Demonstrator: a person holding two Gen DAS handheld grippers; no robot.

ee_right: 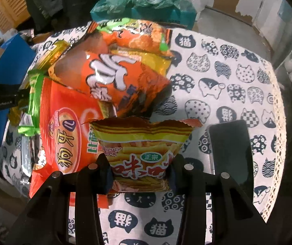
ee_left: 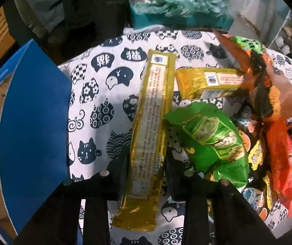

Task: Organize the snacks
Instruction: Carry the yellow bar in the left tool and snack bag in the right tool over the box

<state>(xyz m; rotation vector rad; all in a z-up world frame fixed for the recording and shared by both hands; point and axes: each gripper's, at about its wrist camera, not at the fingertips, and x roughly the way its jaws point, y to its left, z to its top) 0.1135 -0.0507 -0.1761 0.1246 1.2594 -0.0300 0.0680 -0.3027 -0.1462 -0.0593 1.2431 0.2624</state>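
Your left gripper point(ee_left: 146, 175) clamps the long gold snack pack point(ee_left: 150, 126); your right gripper point(ee_right: 140, 175) pinches the yellow fries bag point(ee_right: 144, 153) above the cat-print tablecloth point(ee_right: 227, 77).

We see a matt woven cotton-like tablecloth printed with navy cat heads point(ee_left: 97, 94), and on it a long gold packet of glossy, crinkled foil-like film point(ee_left: 152, 122) beside a shiny green plastic snack bag point(ee_left: 213, 140). At the left of the frame lies a smooth, matt blue card sheet point(ee_left: 33, 122). In the right wrist view we note a yellow-and-red chip bag of glossy plastic film point(ee_right: 144, 153), a glossy orange snack bag point(ee_right: 113, 77), and a flat black slab with a smooth, dully reflective face point(ee_right: 230, 151) at lower right.
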